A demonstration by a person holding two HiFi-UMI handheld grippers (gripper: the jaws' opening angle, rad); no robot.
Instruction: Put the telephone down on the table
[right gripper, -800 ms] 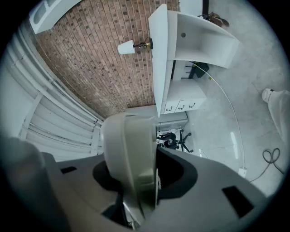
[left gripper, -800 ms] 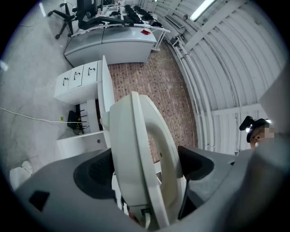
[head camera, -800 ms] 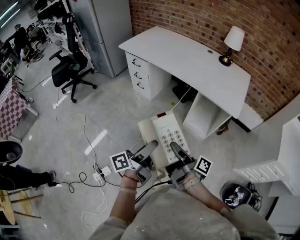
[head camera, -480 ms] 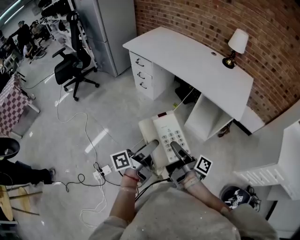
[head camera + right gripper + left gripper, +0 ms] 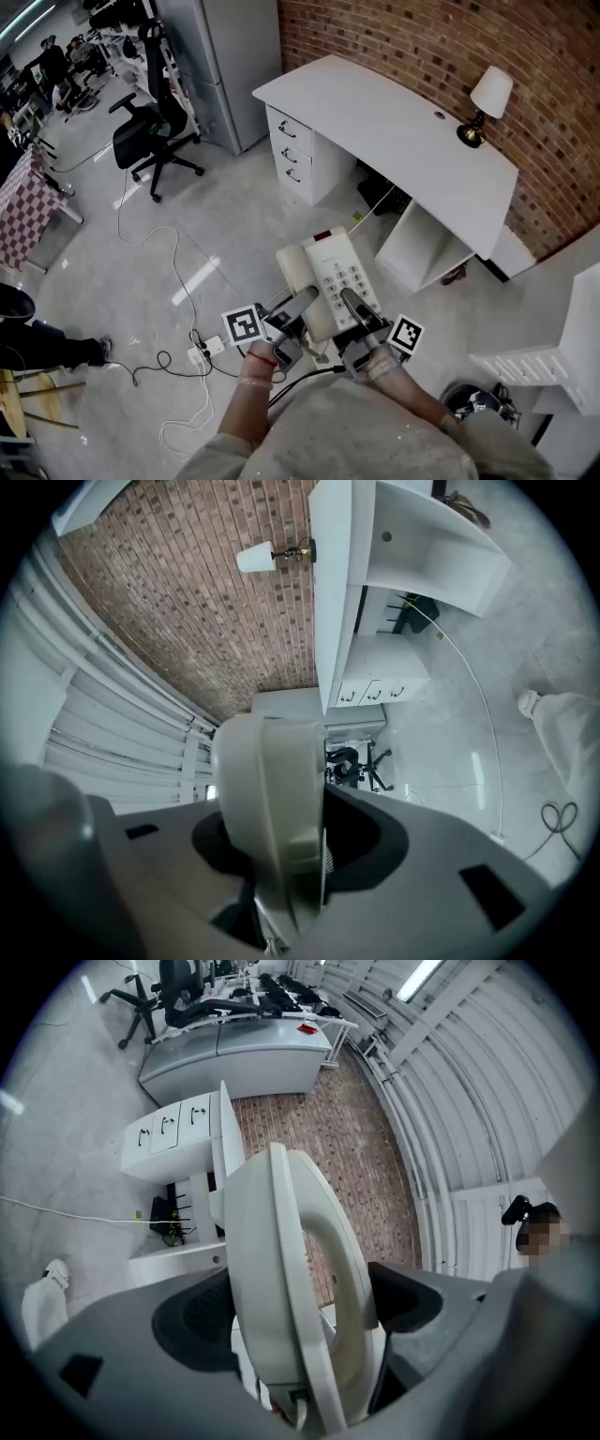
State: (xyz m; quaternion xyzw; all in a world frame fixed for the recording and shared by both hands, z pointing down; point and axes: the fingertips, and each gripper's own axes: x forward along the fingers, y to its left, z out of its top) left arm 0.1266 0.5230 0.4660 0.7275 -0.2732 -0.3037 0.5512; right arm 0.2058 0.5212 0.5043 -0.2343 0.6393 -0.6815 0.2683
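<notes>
Cream plastic, the telephone hangs in the air above the grey floor, keypad up, carried between two tongs. The left tongs are clamped on its near left side, where the handset lies. In the left gripper view the telephone fills the gap and both pads of the left tongs press its flanks. The right tongs are clamped on the near right edge beside the keys. The right gripper view shows the telephone pinched edge-on in the right tongs.

The telephone is apart from the white counter, hanging short of its front edge, near the front right part where the leg space opens. The counter runs slantwise along the brick wall. A lamp stands at its far right end, close to the back edge. From the lamp to the left corner the top shows as plain white surface. Drawers sit under the left end.

Between the person and the counter's front edge lies a stretch of open floor. To the left a cable winds across the floor to a power strip near the left tongs. An office chair stands further left, well apart, beside a tall grey cabinet.
</notes>
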